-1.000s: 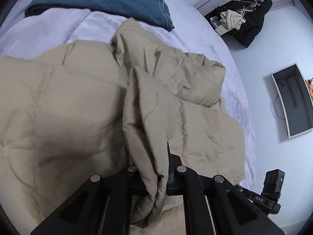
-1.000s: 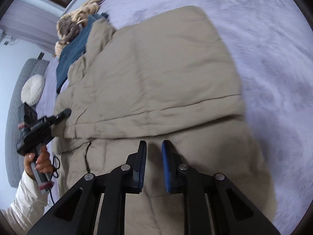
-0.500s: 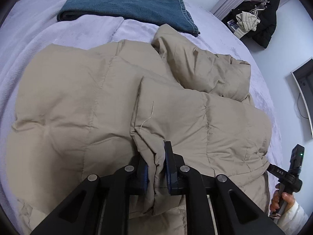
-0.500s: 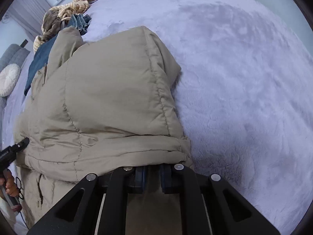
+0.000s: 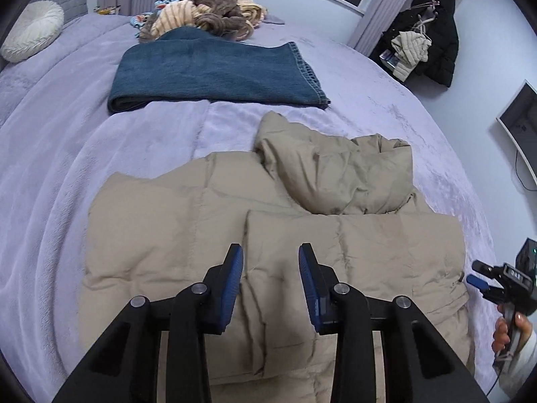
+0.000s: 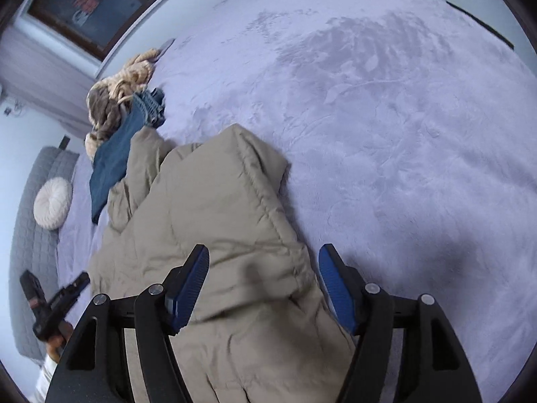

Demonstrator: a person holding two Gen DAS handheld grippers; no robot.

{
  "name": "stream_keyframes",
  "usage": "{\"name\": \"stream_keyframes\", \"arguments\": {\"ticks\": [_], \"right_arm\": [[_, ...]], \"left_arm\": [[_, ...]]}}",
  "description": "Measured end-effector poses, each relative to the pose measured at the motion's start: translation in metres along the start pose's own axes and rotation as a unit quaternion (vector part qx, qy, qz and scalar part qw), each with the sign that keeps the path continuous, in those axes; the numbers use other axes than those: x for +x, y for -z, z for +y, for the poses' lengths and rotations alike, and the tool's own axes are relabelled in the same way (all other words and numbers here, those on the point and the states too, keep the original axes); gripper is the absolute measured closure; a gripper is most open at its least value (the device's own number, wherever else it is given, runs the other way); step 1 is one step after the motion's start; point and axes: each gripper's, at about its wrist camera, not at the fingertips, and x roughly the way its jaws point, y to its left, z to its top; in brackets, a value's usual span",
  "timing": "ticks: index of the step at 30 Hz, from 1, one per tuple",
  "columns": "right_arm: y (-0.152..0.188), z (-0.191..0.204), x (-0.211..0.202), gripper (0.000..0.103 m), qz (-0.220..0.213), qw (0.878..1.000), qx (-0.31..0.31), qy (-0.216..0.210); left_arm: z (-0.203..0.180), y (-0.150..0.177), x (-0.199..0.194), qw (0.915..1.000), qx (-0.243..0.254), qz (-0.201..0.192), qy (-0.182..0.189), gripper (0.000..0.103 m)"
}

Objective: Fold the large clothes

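- Both claws, left [image 5: 270, 262] and right [image 6: 263, 263], had just opened, empty, releasing the beige puffer jacket [image 5: 352, 252].
- Its folded panel lay flat on the bed [image 5: 84, 151], one fold apparently complete.

The bed [image 5: 67, 174] is being viewed steeply downward from each wrist, close above the jacket [image 5: 188, 235]. The headboard end, with the jeans [image 5: 208, 74], is being faced by the left view; bare blanket rightward is being faced by the right view. The jacket, jeans and round pillow [image 6: 53, 203] are being shared by both.
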Motion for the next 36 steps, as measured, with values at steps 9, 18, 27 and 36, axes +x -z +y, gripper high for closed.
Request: {"name": "stream_keyframes", "arguments": {"ticks": [9, 18, 27, 36], "right_arm": [[-0.023, 0.003, 0.071, 0.083, 0.034, 0.997, -0.026, 0.062], [-0.005, 0.028, 0.046, 0.077, 0.005, 0.987, -0.104, 0.119], [0.041, 0.036, 0.007, 0.067, 0.039, 0.976, -0.154, 0.150], [0.065, 0.033, -0.026, 0.050, 0.068, 0.982, -0.119, 0.133]], "left_arm": [[-0.008, 0.022, 0.065, 0.9961, 0.042, 0.047, -0.063, 0.066], [-0.006, 0.023, 0.030, 0.9945, 0.024, 0.040, -0.093, 0.065], [-0.003, 0.059, -0.013, 0.9892, 0.025, 0.062, -0.130, 0.043], [-0.024, 0.088, -0.046, 0.9858, 0.017, 0.101, -0.133, 0.043]]}}
